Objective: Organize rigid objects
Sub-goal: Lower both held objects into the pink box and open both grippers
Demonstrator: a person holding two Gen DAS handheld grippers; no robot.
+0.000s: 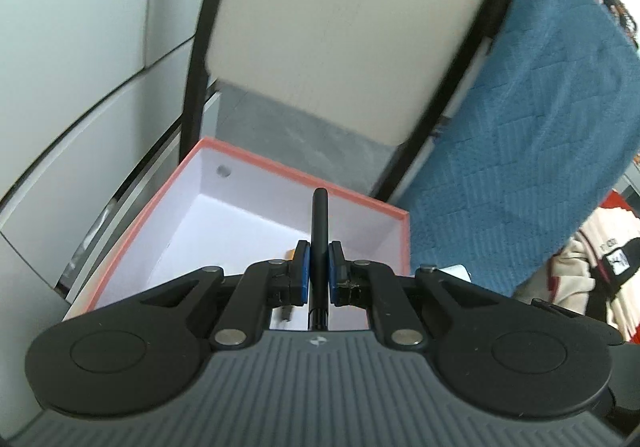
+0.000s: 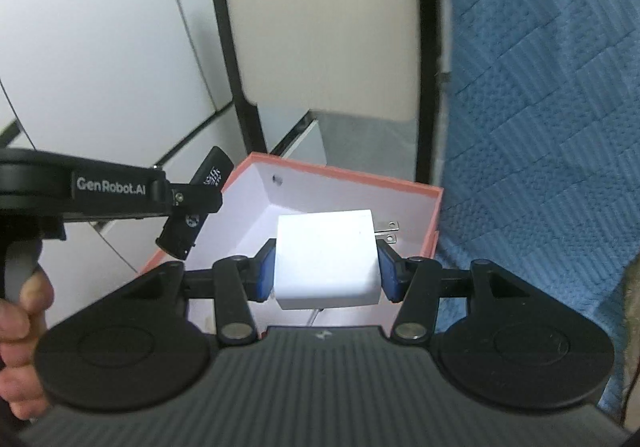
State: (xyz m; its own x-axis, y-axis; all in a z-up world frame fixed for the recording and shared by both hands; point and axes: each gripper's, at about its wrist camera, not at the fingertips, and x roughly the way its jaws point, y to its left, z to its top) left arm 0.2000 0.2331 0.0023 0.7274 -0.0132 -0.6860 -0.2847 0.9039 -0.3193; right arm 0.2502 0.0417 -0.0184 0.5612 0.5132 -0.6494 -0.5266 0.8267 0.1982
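My left claw [image 1: 319, 271] pinches a slim black stick-shaped device [image 1: 320, 231], long axis toward 12 o'clock over the open pink-rimmed white cardboard box [image 1: 256, 163]. My right claw [image 2: 327, 271], clamped on a white plug-in charger block [image 2: 326, 259], prongs at 2 o'clock, hangs over that box too.

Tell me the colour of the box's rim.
Salmon-orange rim around a white-lined box; clearest in the right wrist view.

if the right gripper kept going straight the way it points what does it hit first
Probably the far inner wall of the open box. The right gripper holds the white charger over the box, aimed at that wall; depth is hard to judge.
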